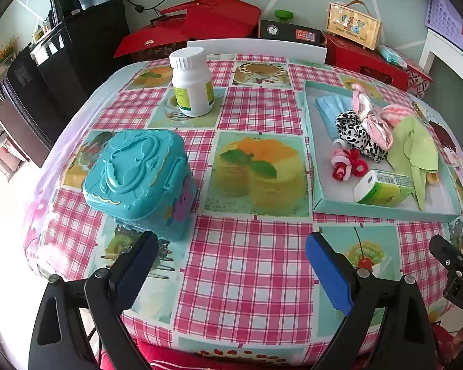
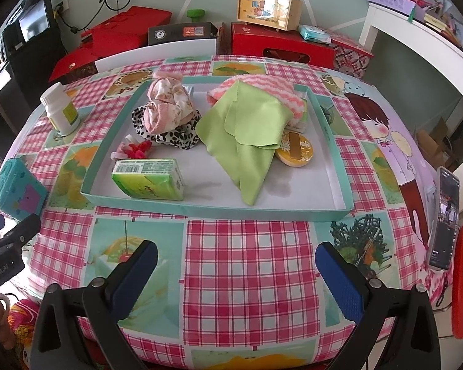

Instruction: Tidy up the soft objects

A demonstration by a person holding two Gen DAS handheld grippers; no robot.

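A shallow teal tray (image 2: 200, 208) (image 1: 385, 212) holds the soft things. In it lie a green cloth (image 2: 247, 126) (image 1: 413, 148), a pink-and-white fuzzy sock (image 2: 262, 88), a pink floral scrunchie (image 2: 166, 104) (image 1: 373, 120), a leopard-print scrunchie (image 2: 176, 137) (image 1: 358, 135), red and pink hair ties (image 2: 135, 149) (image 1: 345, 163), a green tissue pack (image 2: 148, 178) (image 1: 382, 186), blue face masks (image 1: 330, 108) and a round yellow tin (image 2: 296, 151). My left gripper (image 1: 231, 246) hovers open over the tablecloth, near a teal toy case (image 1: 139, 178). My right gripper (image 2: 236, 256) is open in front of the tray, empty.
A white pill bottle (image 1: 193, 81) (image 2: 60, 109) stands on the checked tablecloth (image 1: 247, 265). A phone (image 2: 444, 219) stands upright at the table's right edge. Red boxes (image 2: 274, 46) and a wooden case (image 2: 268, 7) line the far side. The teal toy case (image 2: 17, 191) sits left of the tray.
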